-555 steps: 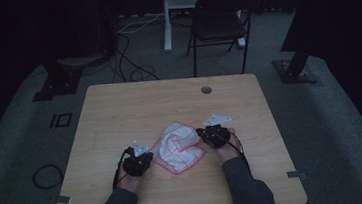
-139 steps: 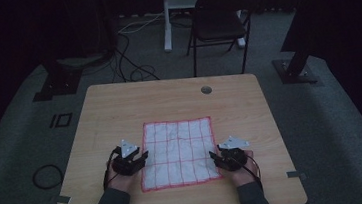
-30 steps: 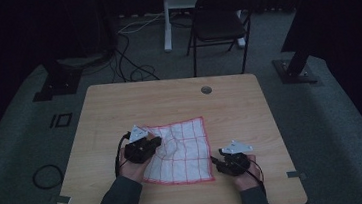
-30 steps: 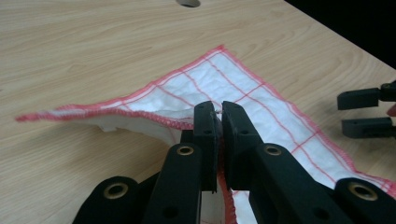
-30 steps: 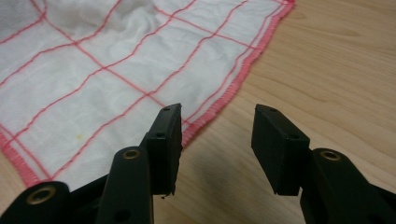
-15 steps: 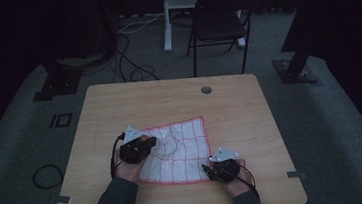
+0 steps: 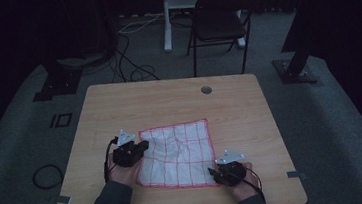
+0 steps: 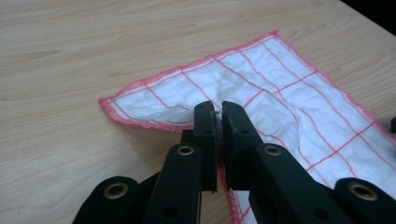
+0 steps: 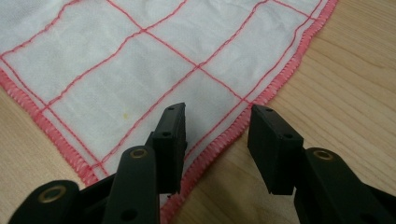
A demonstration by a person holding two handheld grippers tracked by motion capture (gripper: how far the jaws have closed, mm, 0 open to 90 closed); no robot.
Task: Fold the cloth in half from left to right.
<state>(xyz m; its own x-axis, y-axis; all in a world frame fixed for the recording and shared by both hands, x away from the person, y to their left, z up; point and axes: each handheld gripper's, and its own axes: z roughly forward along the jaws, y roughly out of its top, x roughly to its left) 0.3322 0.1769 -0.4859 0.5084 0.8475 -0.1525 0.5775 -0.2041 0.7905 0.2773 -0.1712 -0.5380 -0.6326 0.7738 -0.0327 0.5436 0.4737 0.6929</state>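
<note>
Cloth lying mid-frame, roughly square, tilting slightly — left gripper pinching its left edge, right gripper jaws closing, apart over the lower-right corner; hem partly hidden behind jaws.

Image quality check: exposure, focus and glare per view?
High view: dim, underexposed, room edges near black, cloth and table readable. Left gripper view: bright and even, left tool slightly soft up close, cloth weave crisp. Right gripper view: even light, no glare, sharp stitching, right tool soft.
</note>
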